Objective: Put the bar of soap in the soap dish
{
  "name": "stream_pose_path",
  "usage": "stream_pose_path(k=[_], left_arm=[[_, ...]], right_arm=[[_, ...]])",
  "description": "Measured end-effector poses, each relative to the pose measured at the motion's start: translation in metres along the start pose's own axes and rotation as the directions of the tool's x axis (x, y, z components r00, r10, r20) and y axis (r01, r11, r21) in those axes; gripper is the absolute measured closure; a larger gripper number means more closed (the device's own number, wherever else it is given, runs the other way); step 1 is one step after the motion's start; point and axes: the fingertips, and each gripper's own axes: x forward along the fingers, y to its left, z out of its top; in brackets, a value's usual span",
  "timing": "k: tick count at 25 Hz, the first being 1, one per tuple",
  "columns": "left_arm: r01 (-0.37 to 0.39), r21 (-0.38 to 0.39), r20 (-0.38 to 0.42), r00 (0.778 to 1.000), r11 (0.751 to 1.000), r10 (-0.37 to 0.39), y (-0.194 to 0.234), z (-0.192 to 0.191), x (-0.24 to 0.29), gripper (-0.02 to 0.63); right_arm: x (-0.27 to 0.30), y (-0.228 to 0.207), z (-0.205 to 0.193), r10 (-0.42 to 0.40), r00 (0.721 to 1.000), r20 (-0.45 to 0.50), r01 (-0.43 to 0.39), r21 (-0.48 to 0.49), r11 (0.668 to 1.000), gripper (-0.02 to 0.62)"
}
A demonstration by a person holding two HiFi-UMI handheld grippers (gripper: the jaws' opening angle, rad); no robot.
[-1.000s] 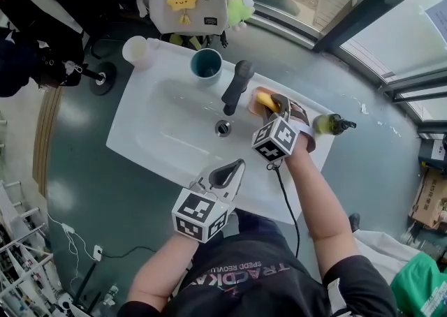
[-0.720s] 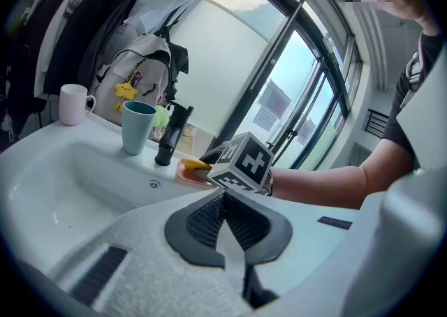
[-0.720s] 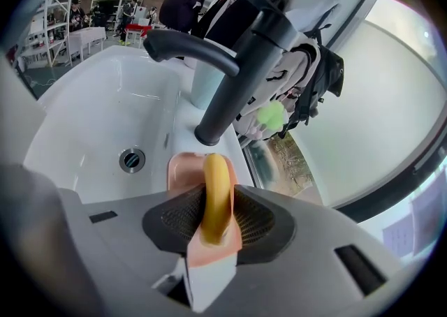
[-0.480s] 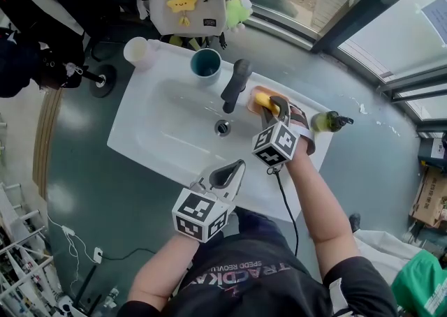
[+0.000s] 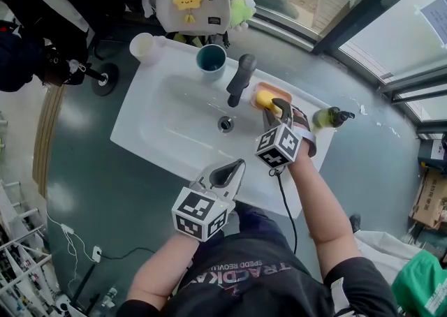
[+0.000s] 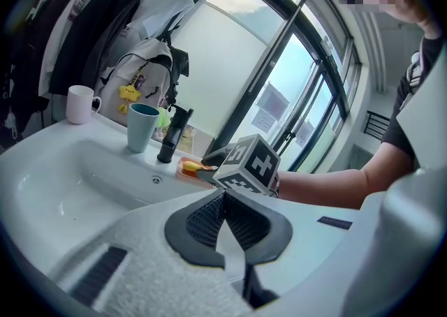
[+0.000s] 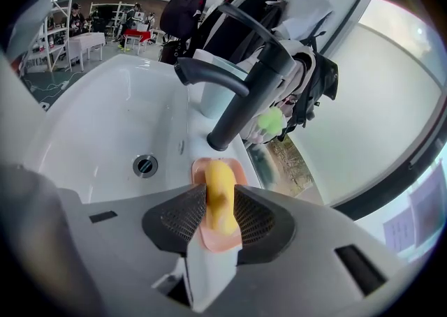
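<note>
Soap (image 5: 265, 101), a yellow bar, lies lengthwise in the pink soap dish (image 5: 281, 91), which sits on the rim of the white sink (image 5: 174, 123) just right of the dark faucet (image 5: 239, 79). By the look of it the bar rests on the dish under its own weight, so the placing itself seems done.

Around the bar's near end stands the right gripper (image 5: 281, 107), tilted down toward the dish. Its jaws have just been opening and now stand wide, with the bar between the pads but with no squeeze on it that I can see; that fits a release, leaving room to draw back without dragging the bar.

At the sink's front edge, well apart from the dish, the left gripper (image 5: 227, 172) has its jaws closed on nothing, apparently just waiting.

Behind the basin stand a teal cup (image 5: 210, 61) and a white mug (image 5: 143, 47); a green bottle (image 5: 327, 119) sits right of the dish.
</note>
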Motion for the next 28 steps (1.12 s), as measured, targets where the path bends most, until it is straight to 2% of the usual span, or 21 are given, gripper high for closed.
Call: stream_pose_path(k=[5,12,13,14,16,19,22,25,28], left_arm=[[-0.008,-0.005,0.005,1.0,1.0,0.008,-0.001,-0.005,-0.012,0.597],[-0.014,-0.001,0.016,1.0,1.0,0.014,-0.005,-0.011,-0.027,0.597],[-0.014,0.0,0.02,1.0,1.0,0.014,-0.005,-0.012,-0.03,0.597],[-0.014,0.002,0.023,1.0,1.0,0.014,-0.006,-0.012,-0.032,0.597],[-0.014,0.006,0.03,0.999,1.0,0.014,-0.007,-0.013,-0.038,0.597],[-0.013,0.012,0.041,0.999,1.0,0.012,-0.011,-0.014,-0.048,0.597],[-0.008,0.021,0.05,0.999,1.0,0.007,-0.014,-0.017,-0.061,0.597],[-0.004,0.03,0.059,0.998,1.0,0.002,-0.019,-0.019,-0.075,0.597],[0.006,0.025,0.068,0.998,1.0,-0.007,-0.026,-0.023,-0.091,0.597]], right_arm=[[-0.003,0.008,-0.002,0.003,1.0,-0.009,-0.003,-0.002,1.0,0.472],[-0.016,0.003,0.001,-0.045,0.999,0.014,0.045,0.03,0.999,0.48],[-0.02,0.001,0.004,-0.057,0.998,0.03,0.056,0.045,0.997,0.502],[-0.025,-0.001,0.007,-0.065,0.996,0.053,0.062,0.069,0.996,0.558],[-0.037,-0.002,0.014,-0.055,0.992,0.113,0.037,0.15,0.988,0.58],[-0.058,0.002,0.024,-0.011,0.976,0.219,-0.061,0.319,0.946,0.583],[-0.08,0.011,0.031,0.019,0.951,0.308,-0.169,0.469,0.867,0.583],[-0.106,0.023,0.04,0.038,0.925,0.378,-0.253,0.539,0.804,0.583],[-0.134,0.041,0.049,0.053,0.903,0.427,-0.311,0.563,0.766,0.583]])
